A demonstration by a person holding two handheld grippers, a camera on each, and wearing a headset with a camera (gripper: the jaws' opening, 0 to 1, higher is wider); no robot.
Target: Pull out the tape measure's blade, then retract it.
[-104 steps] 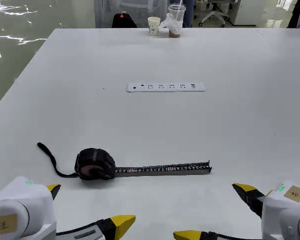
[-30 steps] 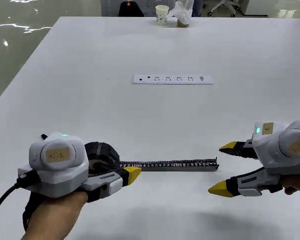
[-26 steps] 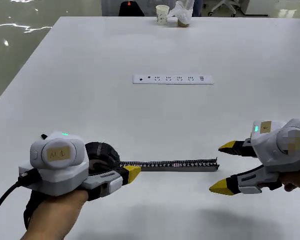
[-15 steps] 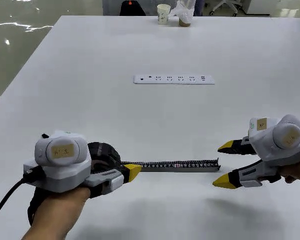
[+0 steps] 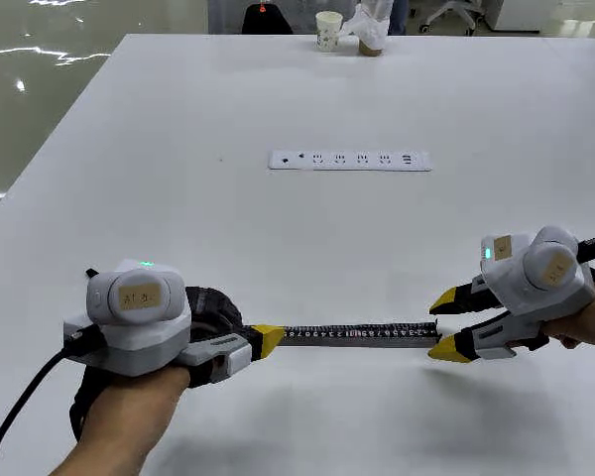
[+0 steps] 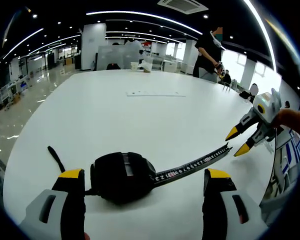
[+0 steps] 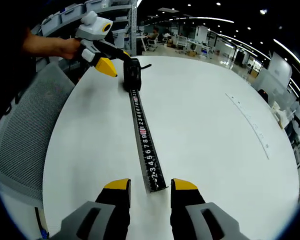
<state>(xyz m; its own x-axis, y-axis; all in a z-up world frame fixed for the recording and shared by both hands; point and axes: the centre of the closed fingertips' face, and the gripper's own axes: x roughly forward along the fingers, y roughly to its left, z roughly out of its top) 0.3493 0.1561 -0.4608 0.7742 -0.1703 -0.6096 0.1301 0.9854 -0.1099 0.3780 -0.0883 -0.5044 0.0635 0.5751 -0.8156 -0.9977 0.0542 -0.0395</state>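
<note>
The left gripper (image 6: 144, 173) has its yellow-tipped jaws spread wide. They stand one on either side of the black case (image 6: 121, 176) of a tape measure (image 5: 216, 313). The case sits closer to one jaw, with bare table showing between it and the other.

The right gripper (image 7: 150, 185) has its jaws parted only a little. The end of the blade (image 7: 142, 135) lies between the two yellow tips, with a sliver of gap on each side, so nothing is pinched.

The blade is black with white numbers and is drawn out flat on the white table (image 5: 278, 238). It runs in a straight line from the case to the right gripper, roughly along the table's near edge. The case lies toward the near left corner. A black wrist strap (image 6: 55, 156) trails from the side of the case away from the blade.

A hand (image 5: 129, 421) holds the left gripper from the near edge. At the middle of the table a white power strip (image 5: 349, 160) lies parallel to the far edge. At the far edge stands a paper cup (image 5: 328, 30), with a clear plastic bundle (image 5: 369, 35) just beside it.
</note>
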